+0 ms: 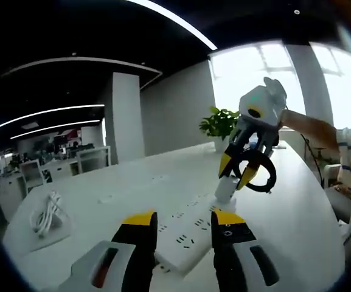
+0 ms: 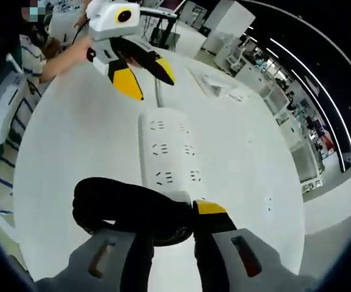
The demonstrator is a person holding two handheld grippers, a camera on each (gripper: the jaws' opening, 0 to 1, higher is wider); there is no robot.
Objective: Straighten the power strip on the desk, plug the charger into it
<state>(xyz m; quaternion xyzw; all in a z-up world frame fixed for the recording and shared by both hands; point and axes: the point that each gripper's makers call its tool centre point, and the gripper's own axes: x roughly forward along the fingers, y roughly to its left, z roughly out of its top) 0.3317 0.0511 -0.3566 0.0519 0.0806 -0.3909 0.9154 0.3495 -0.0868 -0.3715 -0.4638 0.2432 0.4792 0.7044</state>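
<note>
One white power strip (image 1: 190, 234) lies flat on the white desk (image 1: 132, 188), its rows of sockets facing up; in the right gripper view the same strip (image 2: 166, 155) runs away from the camera, with its cord leaving the far end. At the strip's other end, in the left gripper view, the right hand-held gripper (image 1: 239, 173) pinches a white charger (image 1: 225, 190) between its yellow-tipped jaws, the charger standing on the strip's surface, and a black cable loop (image 1: 261, 172) hangs at the jaws. In the right gripper view that black cable (image 2: 129, 210) bunches across this gripper's (image 2: 172, 222) own jaws. The left hand-held gripper (image 1: 184, 228) is spread, one jaw either side of the strip's near end; in the right gripper view it (image 2: 143, 78) hovers over the far end. A coiled white cable (image 1: 46, 214) lies well apart on the desk. A potted plant (image 1: 219, 123) stands by the window.
</note>
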